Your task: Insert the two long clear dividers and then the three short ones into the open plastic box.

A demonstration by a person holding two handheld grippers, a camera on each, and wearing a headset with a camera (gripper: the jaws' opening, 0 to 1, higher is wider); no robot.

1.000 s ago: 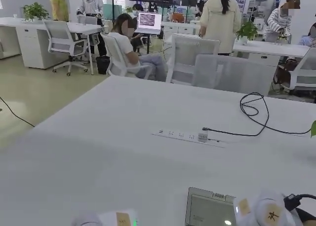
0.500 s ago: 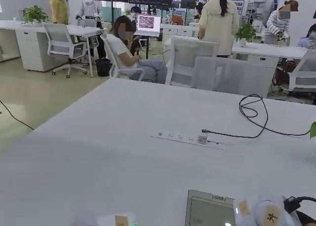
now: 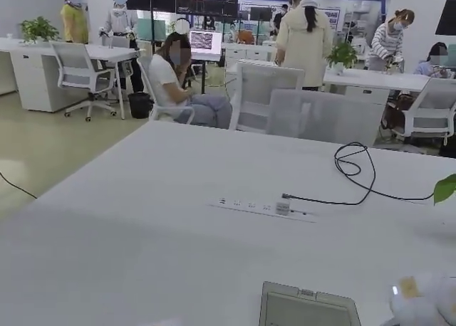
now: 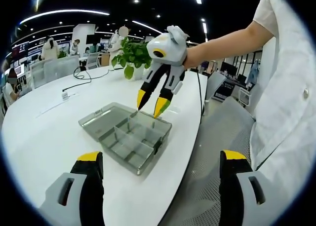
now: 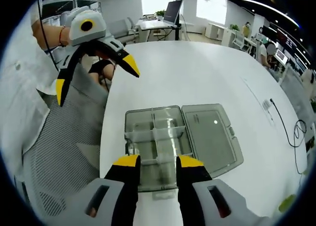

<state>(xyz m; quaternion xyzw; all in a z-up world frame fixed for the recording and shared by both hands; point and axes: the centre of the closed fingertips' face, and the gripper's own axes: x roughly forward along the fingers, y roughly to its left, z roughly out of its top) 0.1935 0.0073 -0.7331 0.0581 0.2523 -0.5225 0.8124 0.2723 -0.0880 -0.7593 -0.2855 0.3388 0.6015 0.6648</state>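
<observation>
The open clear plastic box (image 5: 157,137) lies near the table's edge, its lid (image 5: 212,137) folded flat beside it. Clear dividers (image 5: 156,132) stand inside and split it into compartments. My right gripper (image 5: 158,162) is open just above the box's near wall, nothing between its fingers. From the left gripper view it (image 4: 151,103) hovers over the far corner of the box (image 4: 126,137). My left gripper (image 4: 163,157) is wide open, off the table's edge and apart from the box. It (image 5: 96,78) is empty. The lid (image 3: 310,310) and a gripper's white housing (image 3: 422,301) show in the head view.
A white power strip (image 3: 262,207) and a looped black cable (image 3: 353,171) lie farther back on the white table (image 3: 142,219). A potted plant (image 4: 132,56) stands beyond the box. A mesh chair (image 5: 64,152) sits by the table's edge. People and desks are behind.
The head camera has tilted up and swung a little. The gripper at the bottom left edge has dropped out of the picture. The one at the right sits lower and farther right.
</observation>
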